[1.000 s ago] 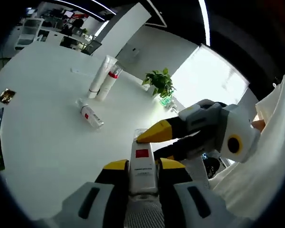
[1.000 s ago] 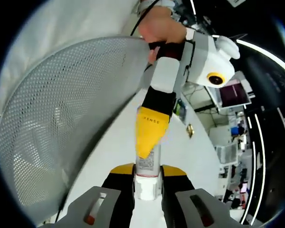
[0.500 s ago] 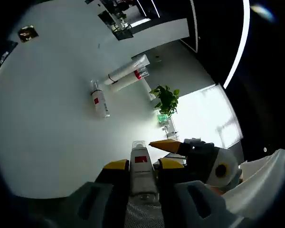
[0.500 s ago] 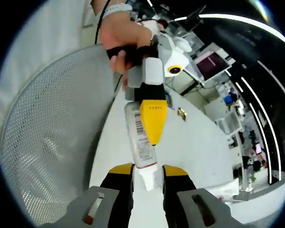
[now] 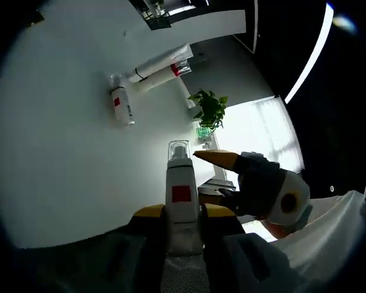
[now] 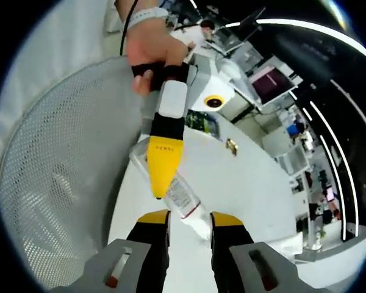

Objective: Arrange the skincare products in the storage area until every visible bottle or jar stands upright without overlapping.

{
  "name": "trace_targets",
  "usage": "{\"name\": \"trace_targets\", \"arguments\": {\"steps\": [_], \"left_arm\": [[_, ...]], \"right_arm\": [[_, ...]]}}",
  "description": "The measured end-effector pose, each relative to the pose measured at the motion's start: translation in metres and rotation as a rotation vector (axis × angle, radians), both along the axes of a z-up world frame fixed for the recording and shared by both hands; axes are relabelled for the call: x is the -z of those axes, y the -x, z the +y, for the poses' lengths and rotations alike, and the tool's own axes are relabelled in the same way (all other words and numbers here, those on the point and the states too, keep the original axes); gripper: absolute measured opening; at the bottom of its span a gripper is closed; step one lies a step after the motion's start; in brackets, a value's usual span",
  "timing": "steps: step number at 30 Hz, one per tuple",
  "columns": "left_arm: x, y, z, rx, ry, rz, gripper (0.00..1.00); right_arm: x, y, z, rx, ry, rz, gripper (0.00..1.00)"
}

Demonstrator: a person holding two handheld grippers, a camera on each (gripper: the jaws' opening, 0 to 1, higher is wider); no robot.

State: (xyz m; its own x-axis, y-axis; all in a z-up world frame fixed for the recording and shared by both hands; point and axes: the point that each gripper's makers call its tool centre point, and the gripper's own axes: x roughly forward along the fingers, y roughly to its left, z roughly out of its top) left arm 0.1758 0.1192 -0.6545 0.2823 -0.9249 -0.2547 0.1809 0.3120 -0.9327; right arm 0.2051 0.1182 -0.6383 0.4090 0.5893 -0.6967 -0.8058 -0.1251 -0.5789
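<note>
— White bottle (image 5: 182,198), where does it sit?
— Clamped between the left gripper (image 5: 182,215) jaws, cap pointing away, above the white table (image 5: 55,140).
— And the right gripper (image 6: 183,221)?
— Jaws narrow; the bottle's cap end lies between them, grip unclear. Two tubes (image 5: 161,66) and a small bottle (image 5: 120,104) lie flat beyond.

A glossy plastic bottle (image 5: 182,198), a smooth matt white table (image 5: 55,140), a perforated metal mesh basket (image 6: 61,177).
</note>
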Motion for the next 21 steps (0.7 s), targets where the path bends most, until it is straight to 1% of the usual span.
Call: {"name": "trace_targets", "arguments": {"steps": [2, 5, 7, 8, 10, 11, 12, 13, 14, 15, 16, 17, 18, 19, 20, 21], "left_arm": [[-0.001, 0.0, 0.0, -0.003, 0.001, -0.003, 0.17], [-0.001, -0.002, 0.002, -0.008, 0.01, -0.009, 0.17], [-0.003, -0.002, 0.002, -0.006, 0.02, -0.013, 0.17], [-0.003, -0.002, 0.002, -0.006, 0.022, -0.014, 0.17], [-0.003, -0.004, 0.003, -0.014, 0.021, -0.023, 0.17], [-0.003, -0.006, 0.006, -0.029, 0.02, -0.018, 0.17], [-0.004, -0.011, 0.01, -0.059, 0.026, -0.027, 0.17], [-0.006, -0.014, 0.012, -0.074, 0.043, -0.021, 0.17], [-0.007, -0.016, 0.014, -0.095, 0.056, -0.009, 0.17], [-0.008, -0.018, 0.016, -0.11, 0.067, 0.01, 0.17], [-0.008, -0.02, 0.018, -0.123, 0.08, 0.024, 0.17], [-0.009, -0.02, 0.019, -0.124, 0.092, 0.026, 0.17], [-0.01, -0.021, 0.02, -0.129, 0.099, 0.023, 0.17], [-0.01, -0.023, 0.021, -0.137, 0.102, 0.019, 0.17], [-0.01, -0.024, 0.022, -0.145, 0.099, 0.015, 0.17], [-0.011, -0.024, 0.021, -0.147, 0.103, 0.018, 0.17]], "right_arm": [[0.0, -0.003, 0.0, 0.01, 0.016, -0.017, 0.22], [-0.003, -0.005, 0.001, 0.031, -0.006, -0.01, 0.22], [-0.005, -0.01, 0.0, 0.095, -0.059, 0.031, 0.22], [-0.007, -0.013, 0.0, 0.149, -0.105, 0.074, 0.22], [-0.006, -0.019, -0.005, 0.245, -0.139, 0.137, 0.2], [-0.006, -0.022, -0.005, 0.32, -0.208, 0.21, 0.19], [-0.005, -0.025, -0.007, 0.408, -0.281, 0.292, 0.19], [-0.005, -0.026, -0.007, 0.462, -0.34, 0.358, 0.18], [-0.006, -0.026, -0.005, 0.525, -0.436, 0.458, 0.18], [-0.007, -0.027, -0.005, 0.546, -0.464, 0.488, 0.17], [-0.008, -0.03, -0.008, 0.64, -0.547, 0.57, 0.16], [-0.007, -0.028, -0.007, 0.665, -0.567, 0.615, 0.16], [-0.007, -0.026, -0.005, 0.671, -0.597, 0.654, 0.16], [-0.008, -0.025, -0.002, 0.713, -0.66, 0.721, 0.16], [-0.008, -0.023, 0.0, 0.747, -0.702, 0.782, 0.15], [-0.008, -0.021, 0.003, 0.788, -0.773, 0.882, 0.15]]}}
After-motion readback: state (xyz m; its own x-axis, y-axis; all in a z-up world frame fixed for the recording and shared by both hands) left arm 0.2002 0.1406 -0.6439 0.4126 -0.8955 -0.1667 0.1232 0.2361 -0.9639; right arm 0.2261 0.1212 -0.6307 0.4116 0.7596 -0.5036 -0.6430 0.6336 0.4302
